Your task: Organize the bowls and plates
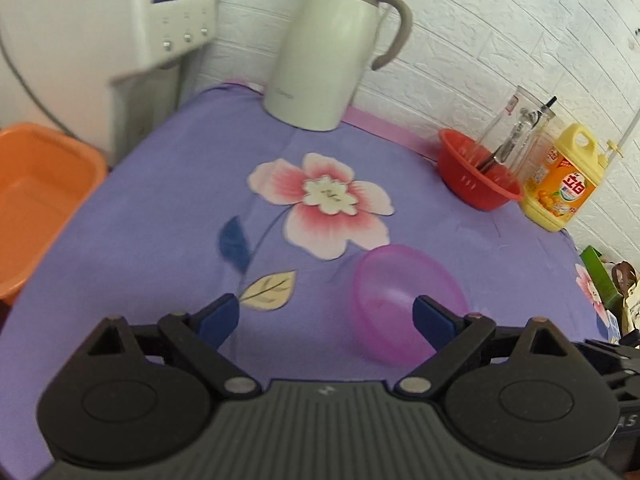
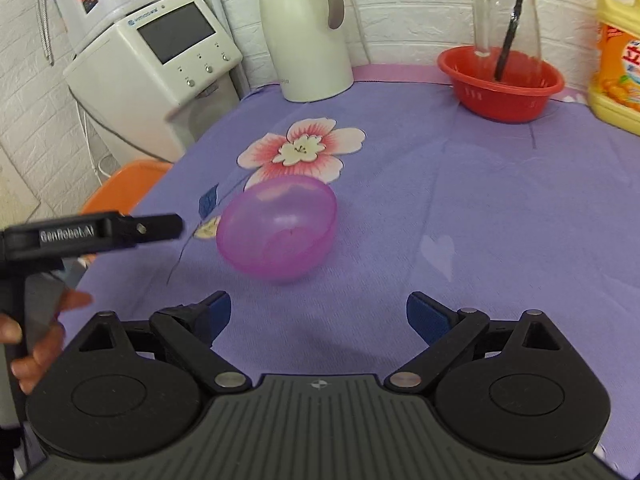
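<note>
A translucent pink-purple plastic bowl point(image 1: 404, 304) rests tilted on the purple flowered tablecloth point(image 1: 160, 240). My left gripper point(image 1: 326, 318) is open and empty; its right finger sits in front of the bowl's near side, the bowl off to the right of the gap. In the right wrist view the same bowl point(image 2: 278, 230) lies ahead and slightly left of my open, empty right gripper point(image 2: 318, 314). The left gripper's body shows there at the left edge, held by a hand.
A white thermos jug point(image 2: 304, 32) stands at the back. A red colander basket point(image 2: 500, 80) holds a glass jar point(image 2: 506, 12). A yellow detergent bottle point(image 1: 560, 184) stands beside it. An orange basin point(image 1: 36, 204) sits off the table's left. A white appliance point(image 2: 160, 68) stands behind.
</note>
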The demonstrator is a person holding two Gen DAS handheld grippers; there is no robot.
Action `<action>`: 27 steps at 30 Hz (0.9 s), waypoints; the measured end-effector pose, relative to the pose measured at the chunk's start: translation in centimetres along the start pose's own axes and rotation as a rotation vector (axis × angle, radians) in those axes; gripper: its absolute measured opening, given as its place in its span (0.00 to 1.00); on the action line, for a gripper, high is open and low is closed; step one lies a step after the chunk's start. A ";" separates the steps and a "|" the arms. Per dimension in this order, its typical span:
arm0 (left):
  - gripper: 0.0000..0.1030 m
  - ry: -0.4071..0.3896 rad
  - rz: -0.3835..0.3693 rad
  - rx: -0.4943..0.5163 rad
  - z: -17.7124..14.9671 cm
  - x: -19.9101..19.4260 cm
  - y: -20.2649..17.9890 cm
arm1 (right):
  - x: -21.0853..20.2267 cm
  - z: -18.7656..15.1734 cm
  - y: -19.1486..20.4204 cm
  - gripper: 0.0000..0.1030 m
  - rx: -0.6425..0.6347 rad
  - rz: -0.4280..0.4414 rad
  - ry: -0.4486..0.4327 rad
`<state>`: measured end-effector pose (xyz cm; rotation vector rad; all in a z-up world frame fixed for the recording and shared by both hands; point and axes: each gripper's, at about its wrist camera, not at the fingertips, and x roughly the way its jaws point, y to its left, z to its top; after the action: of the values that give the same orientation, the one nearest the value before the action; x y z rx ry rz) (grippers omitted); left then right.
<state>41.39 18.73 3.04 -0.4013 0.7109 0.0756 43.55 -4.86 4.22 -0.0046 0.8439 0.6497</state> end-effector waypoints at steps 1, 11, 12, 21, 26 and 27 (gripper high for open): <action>0.91 0.000 -0.007 0.011 0.4 0.7 -0.5 | 0.6 0.6 -0.1 1.00 -0.003 -0.008 0.001; 0.78 0.070 -0.036 0.037 0.5 6.1 -1.3 | 6.0 2.1 0.0 1.00 -0.080 -0.061 0.066; 0.73 0.074 -0.043 0.041 0.4 6.3 -1.3 | 6.3 2.1 0.1 1.00 -0.085 -0.060 0.067; 0.40 0.104 -0.125 0.064 -0.7 5.7 -2.0 | 7.3 1.5 3.5 0.99 -0.187 -0.032 0.055; 0.40 0.099 -0.167 0.045 -1.4 2.9 -2.8 | 5.3 1.1 3.9 0.99 -0.179 -0.033 0.044; 0.40 0.096 -0.172 0.049 -1.6 2.1 -3.2 | 4.7 1.0 4.0 0.99 -0.178 -0.035 0.043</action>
<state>42.68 15.01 1.63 -0.4194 0.7688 -0.1240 44.38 1.16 2.57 -0.1946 0.8238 0.6916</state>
